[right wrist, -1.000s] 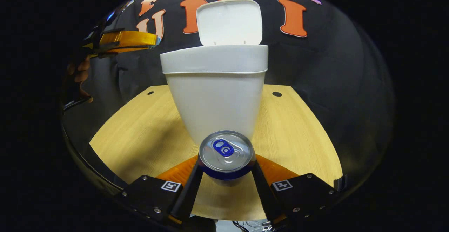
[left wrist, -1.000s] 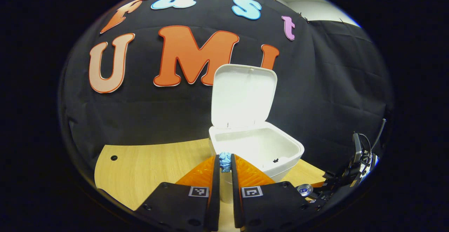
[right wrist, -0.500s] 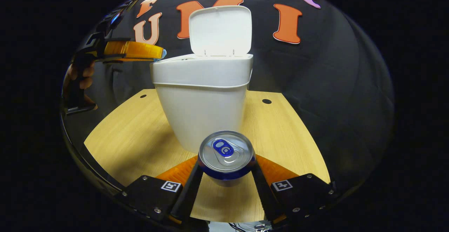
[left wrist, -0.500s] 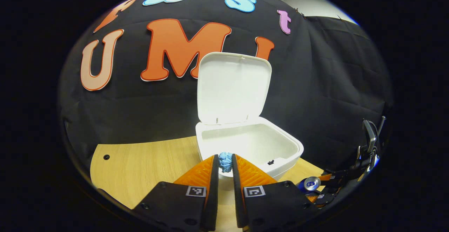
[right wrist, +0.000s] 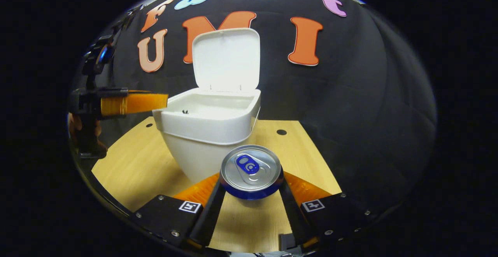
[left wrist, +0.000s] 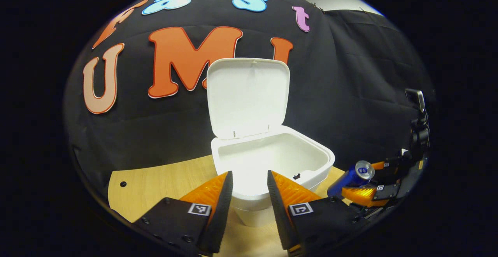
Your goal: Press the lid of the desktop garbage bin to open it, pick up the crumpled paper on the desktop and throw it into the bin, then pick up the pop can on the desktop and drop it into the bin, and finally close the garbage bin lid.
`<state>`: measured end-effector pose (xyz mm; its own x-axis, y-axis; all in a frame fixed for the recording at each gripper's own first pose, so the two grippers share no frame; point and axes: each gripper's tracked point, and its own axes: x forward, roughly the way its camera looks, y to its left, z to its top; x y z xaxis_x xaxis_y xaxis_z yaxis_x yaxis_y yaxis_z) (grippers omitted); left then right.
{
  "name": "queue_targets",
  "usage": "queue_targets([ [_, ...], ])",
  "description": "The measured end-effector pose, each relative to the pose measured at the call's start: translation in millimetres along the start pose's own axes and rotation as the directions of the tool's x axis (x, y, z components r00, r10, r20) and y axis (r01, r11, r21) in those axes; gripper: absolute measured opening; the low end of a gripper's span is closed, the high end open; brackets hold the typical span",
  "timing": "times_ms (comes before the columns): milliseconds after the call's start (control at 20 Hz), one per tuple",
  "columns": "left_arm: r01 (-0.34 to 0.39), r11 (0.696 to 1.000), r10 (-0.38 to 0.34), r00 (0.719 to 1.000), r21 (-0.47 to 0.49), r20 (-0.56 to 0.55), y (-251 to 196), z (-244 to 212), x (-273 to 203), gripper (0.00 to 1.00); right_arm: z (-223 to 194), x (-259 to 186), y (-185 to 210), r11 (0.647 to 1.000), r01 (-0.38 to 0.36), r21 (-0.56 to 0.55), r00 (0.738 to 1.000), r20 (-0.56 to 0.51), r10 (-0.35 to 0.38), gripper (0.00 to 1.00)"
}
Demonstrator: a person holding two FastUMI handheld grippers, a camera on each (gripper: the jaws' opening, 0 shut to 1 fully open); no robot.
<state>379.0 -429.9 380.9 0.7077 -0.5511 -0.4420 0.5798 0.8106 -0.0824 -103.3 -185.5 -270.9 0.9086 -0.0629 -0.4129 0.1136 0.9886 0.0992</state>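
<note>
The white bin (left wrist: 317, 156) stands on the wooden table with its lid (left wrist: 247, 95) swung upright at the back. My left gripper (left wrist: 249, 176) hangs open at the bin's near rim, nothing between its fingers. Off to the right, the right gripper (left wrist: 369, 189) carries the blue pop can (left wrist: 352, 176) above the table. In the right gripper view the can (right wrist: 251, 169) sits upright with my right gripper (right wrist: 251, 181) shut on it, in front of the bin (right wrist: 206, 126). The left gripper (right wrist: 157, 100) is level with the bin's left rim. The lid (right wrist: 225, 60) stands open.
The wooden table (right wrist: 128, 159) has small round holes (right wrist: 281, 132) near its back edge. The black cloth wall rises close behind the bin. A hand (right wrist: 83, 128) holds the left gripper at the far left.
My left gripper has opened and the blue crumpled paper is gone from between its fingers. The right gripper has lifted the can higher, so the bin's inside now shows.
</note>
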Motion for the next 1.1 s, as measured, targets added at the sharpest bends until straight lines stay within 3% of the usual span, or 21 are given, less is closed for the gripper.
queue_targets([
  [50, -0.003, 1.0, 0.003, 1.0, 0.006, 0.001, 0.5, 1.3, -2.7, 0.63, 10.7, -2.1, -2.3, 1.0, 0.008, -0.016, 1.0, 0.018, -0.008, 0.79],
  [100, -0.01, 1.0, 0.01, 1.0, 0.009, 0.008, 1.8, 3.4, -5.0, 0.8, 21.5, -3.6, -3.5, 1.0, 0.011, -0.023, 0.999, 0.034, -0.01, 0.79],
  [200, -0.023, 1.0, 0.023, 1.0, 0.008, 0.012, 7.1, 2.6, -10.6, 0.95, 40.4, -9.6, -3.5, 1.0, 0.001, -0.023, 0.998, 0.07, 0.0, 0.79],
  [300, -0.04, 0.999, 0.04, 0.999, 0.0, 0.01, 11.3, 1.1, -16.6, 1.0, 60.6, -10.6, -1.3, 1.0, -0.012, -0.016, 0.995, 0.097, 0.013, 0.79],
  [350, -0.051, 0.999, 0.051, 0.999, -0.002, 0.008, 15.1, -0.5, -19.6, 0.95, 69.0, -10.5, -1.3, 1.0, -0.016, -0.018, 0.994, 0.107, 0.018, 0.79],
  [400, -0.06, 0.998, 0.06, 0.998, -0.004, 0.003, 19.2, -3.7, -21.4, 1.0, 75.6, -10.2, -1.1, 0.999, -0.018, -0.026, 0.994, 0.109, 0.021, 0.79],
  [800, -0.161, 0.984, 0.159, 0.987, -0.071, -0.035, 57.3, -28.7, -49.1, 1.0, 131.5, -12.9, -1.1, 0.995, -0.044, -0.087, 0.982, 0.181, 0.059, 0.79],
  [1100, -0.227, 0.97, 0.224, 0.974, -0.091, -0.04, 82.3, -38.3, -69.0, 1.0, 148.9, -1.0, 21.0, 0.991, -0.084, -0.108, 0.975, 0.198, 0.104, 0.79],
])
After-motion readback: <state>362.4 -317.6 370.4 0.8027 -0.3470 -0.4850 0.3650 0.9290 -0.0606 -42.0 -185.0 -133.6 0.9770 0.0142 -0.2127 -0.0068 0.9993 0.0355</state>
